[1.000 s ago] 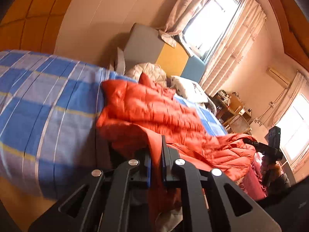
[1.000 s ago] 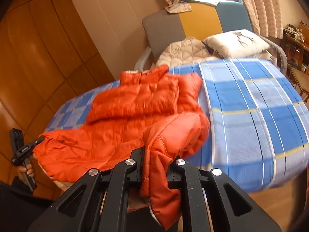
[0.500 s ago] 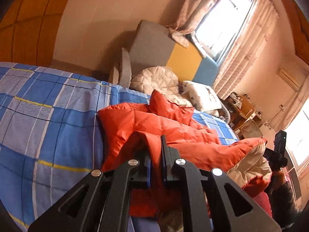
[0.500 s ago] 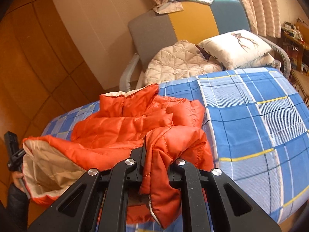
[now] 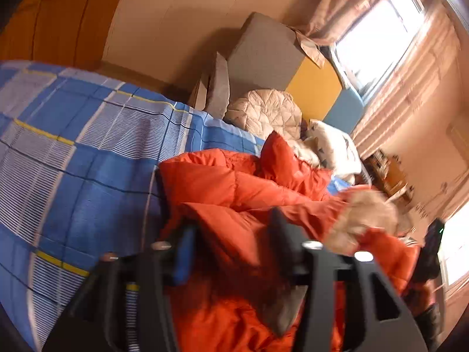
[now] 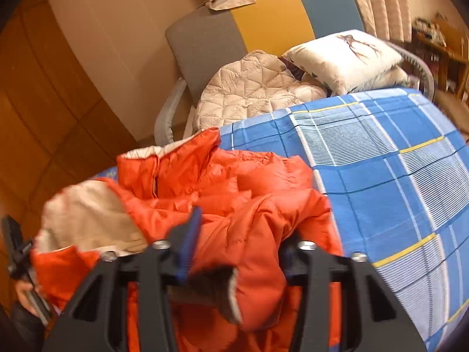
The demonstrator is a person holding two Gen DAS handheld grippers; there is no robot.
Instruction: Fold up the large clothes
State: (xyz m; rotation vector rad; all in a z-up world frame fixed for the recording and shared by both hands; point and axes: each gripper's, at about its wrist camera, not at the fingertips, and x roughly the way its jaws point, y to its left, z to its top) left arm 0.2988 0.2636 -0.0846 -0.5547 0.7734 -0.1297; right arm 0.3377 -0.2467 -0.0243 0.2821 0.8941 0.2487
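**Both grippers open over a half-folded orange jacket**

The orange puffer jacket [image 6: 240, 193] lies bunched on the bed [image 6: 381, 158], on its blue checked sheet, close to the near edge and toward the bed's left side as the right wrist camera sees it. The collar end points toward the far edge, where a cream quilted jacket [image 6: 252, 88] and a white pillow [image 6: 346, 55] sit on an armchair [image 6: 211, 38] just beyond the bed.

The left gripper [image 5: 231, 234] stands with its jaws spread wide apart, orange fabric showing in the gap but not pinched. The right gripper [image 6: 243, 234] is likewise spread, with a sleeve or hem fold draped loosely between its fingers, lying free rather than clamped. Both views are blurred by motion, so exact contact is hard to read.

As to progress: the lower part of the jacket looks doubled up over the body, with pale lining [image 6: 85, 214] turned outward at the left corner of the heap. That suggests one fold has been laid and let go. The result is rough, though. The layers are puffed and uneven, the lining is exposed, and the edges are not aligned. I judge the task to be around midway: smoothing, squaring the sides, and probably a further fold are left before the garment makes a tidy bundle.
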